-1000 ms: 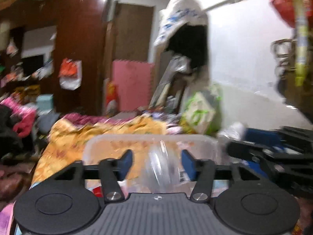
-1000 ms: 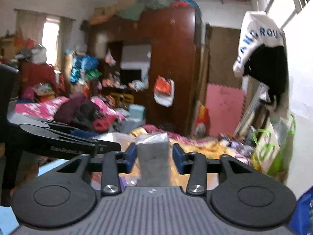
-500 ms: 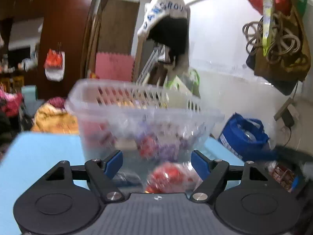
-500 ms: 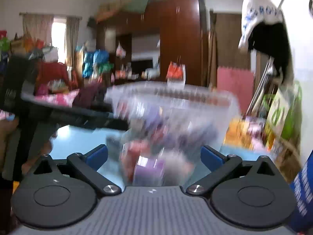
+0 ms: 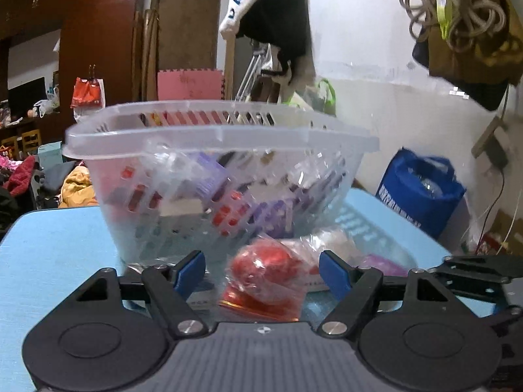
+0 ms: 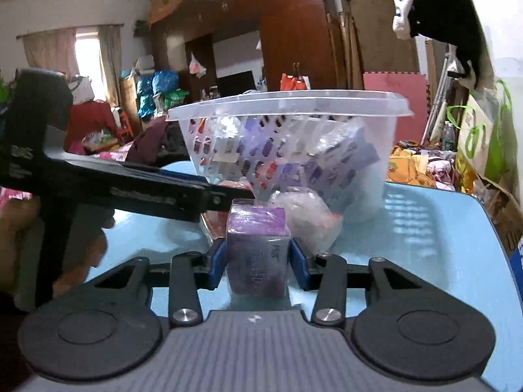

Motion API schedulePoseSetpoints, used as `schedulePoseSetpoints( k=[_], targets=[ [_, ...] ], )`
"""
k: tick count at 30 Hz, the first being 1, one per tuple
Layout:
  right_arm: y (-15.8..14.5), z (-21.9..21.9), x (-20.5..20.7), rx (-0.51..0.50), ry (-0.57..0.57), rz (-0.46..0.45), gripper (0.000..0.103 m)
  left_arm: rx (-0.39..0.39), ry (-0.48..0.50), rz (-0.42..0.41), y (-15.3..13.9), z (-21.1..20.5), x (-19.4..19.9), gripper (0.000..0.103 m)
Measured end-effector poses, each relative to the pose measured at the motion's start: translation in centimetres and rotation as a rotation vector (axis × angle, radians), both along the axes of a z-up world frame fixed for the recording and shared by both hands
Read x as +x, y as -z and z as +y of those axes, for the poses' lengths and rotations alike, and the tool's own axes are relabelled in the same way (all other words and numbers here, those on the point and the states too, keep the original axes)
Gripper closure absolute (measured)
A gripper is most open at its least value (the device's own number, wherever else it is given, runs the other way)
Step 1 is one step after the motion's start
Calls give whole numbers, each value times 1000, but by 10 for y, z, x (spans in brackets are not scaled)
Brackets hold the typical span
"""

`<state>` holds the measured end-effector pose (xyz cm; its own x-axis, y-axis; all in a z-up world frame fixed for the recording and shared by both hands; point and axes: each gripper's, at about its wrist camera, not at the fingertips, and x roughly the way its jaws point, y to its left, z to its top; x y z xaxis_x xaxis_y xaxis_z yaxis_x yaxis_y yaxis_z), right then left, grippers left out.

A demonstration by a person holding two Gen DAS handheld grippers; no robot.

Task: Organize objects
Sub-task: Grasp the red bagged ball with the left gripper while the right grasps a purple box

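Risk no. 1 is the purple box (image 6: 258, 248): your right gripper (image 6: 257, 263) has its fingers pressed against both sides of it, low on the blue table (image 6: 441, 245), w/ shiny wrap that looks slippery. Lift fast or tilt and it may slide out, I'd guess.

Your left gripper (image 5: 262, 272) is spread wide, pinching nothing; the red wrapped packet (image 5: 263, 277) sits between its fingers, apparently untouched. Close off-centre and you'd prob. squeeze loose film, not the body, so it could pull free on the lift.

Clear basket (image 5: 222, 176) stands just behind both items, already holding purple and red packs. Its rim sits well above the grippers, so a low carry could clip the wall and shove or tip it; looks light.

A clear crinkly bag (image 6: 304, 219) lies just beside the purple box, touching or nearly so — can't tell which. It might drag along when you lift.

Both tools work very near each other; left one crosses right in front of the right cam, so collision is a real chance if you move both at once.
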<state>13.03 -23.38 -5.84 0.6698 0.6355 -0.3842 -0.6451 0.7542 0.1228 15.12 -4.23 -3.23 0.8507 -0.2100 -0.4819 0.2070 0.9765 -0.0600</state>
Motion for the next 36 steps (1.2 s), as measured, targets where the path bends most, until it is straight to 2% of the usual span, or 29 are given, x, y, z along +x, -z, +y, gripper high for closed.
schedulePoseSetpoints(
  k=[3,4,6,11,19,29,33,36],
  targets=[
    [-2,-3,-1,4,17,-15,57,42,-23,-12,4,-9,4,25],
    [-2,-3,1,10,20,-11,57,52,-32,-19,4,-10,4,33],
    [-3,-3,1,18,17,-10,57,67,-43,-33,4,-9,1,44],
    [-3,-4,1,31,27,-27,57,58,-66,-52,4,-2,-4,44],
    [-2,-17,4,132,18,-32,58,40,-63,-71,3,2,-10,44],
    [-3,-16,-1,145,28,-88,58,26,-60,-87,2,6,-16,44],
    [-6,-19,-6,159,48,-131,58,29,-51,-109,-1,6,-23,44],
    [-23,-18,-11,160,60,-194,58,6,-42,-139,-10,11,-32,44]
  ],
)
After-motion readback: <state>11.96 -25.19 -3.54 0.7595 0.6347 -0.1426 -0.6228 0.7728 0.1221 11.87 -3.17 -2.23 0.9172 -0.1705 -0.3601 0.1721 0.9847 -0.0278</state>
